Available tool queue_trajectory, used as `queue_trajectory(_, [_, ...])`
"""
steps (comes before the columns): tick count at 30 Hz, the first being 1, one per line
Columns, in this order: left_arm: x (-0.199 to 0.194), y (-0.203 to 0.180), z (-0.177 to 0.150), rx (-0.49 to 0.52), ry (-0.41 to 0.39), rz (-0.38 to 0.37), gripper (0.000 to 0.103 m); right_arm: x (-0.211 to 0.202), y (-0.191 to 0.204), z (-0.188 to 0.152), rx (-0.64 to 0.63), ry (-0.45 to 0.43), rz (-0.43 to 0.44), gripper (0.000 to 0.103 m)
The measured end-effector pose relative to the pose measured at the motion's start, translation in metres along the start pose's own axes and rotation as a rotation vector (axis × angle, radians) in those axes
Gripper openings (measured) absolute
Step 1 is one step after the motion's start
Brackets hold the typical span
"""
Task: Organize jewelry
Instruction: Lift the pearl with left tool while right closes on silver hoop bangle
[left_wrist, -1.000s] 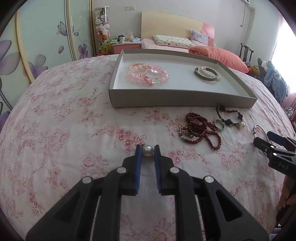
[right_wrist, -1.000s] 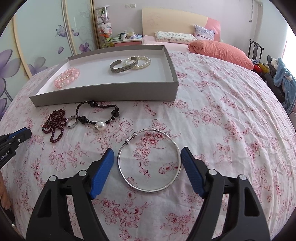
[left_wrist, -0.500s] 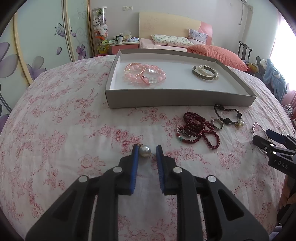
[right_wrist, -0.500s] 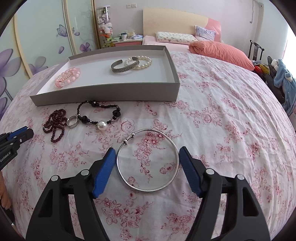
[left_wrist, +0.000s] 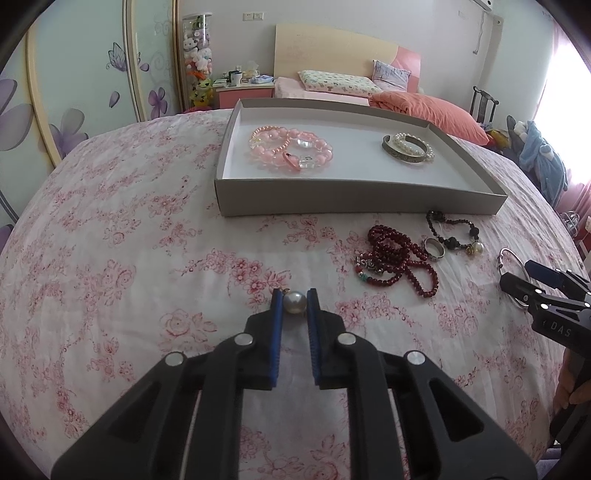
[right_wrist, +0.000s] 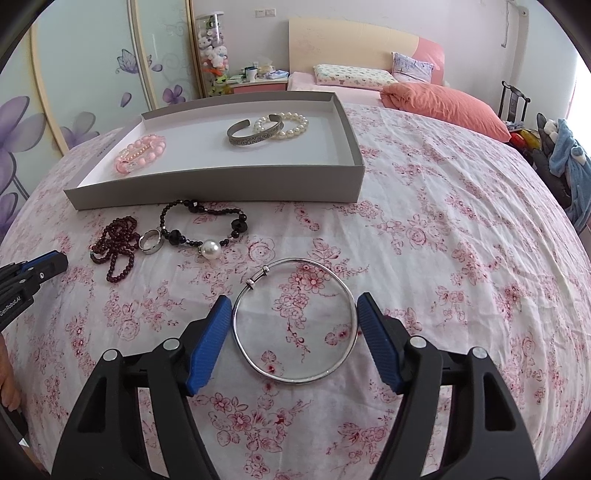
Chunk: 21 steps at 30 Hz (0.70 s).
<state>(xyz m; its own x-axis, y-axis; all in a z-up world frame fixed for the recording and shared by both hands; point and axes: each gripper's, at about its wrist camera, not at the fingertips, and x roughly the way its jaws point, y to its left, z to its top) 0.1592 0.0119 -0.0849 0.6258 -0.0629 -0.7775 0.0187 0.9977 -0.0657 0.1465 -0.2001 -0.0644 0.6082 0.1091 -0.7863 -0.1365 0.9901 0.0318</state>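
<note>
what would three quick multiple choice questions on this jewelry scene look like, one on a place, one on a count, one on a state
1. Where does the silver bangle lie?
A. inside the grey tray
B. on the floral bedspread between the right gripper's fingers
C. on the orange pillow

2. How many bracelets lie at the right end of the grey tray, away from the pink beads?
A. two
B. four
C. none

3. What is the state of the left gripper?
A. wide open over the tray
B. shut on the dark red beads
C. closed on a pearl

Answers:
1 B: the bangle rests flat on the bedspread, with the right gripper open around it.
2 A: a metal cuff and a white pearl bracelet lie there.
3 C: the pearl sits pinched between its blue pads.
</note>
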Motion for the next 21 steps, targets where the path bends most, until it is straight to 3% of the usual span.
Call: queue_trajectory(21, [-0.007, 0.003, 0.003, -0.018, -0.022, -0.003, 0.014, -0.012, 0.011, 0.003, 0.0, -0.047, 0.04, 0.07])
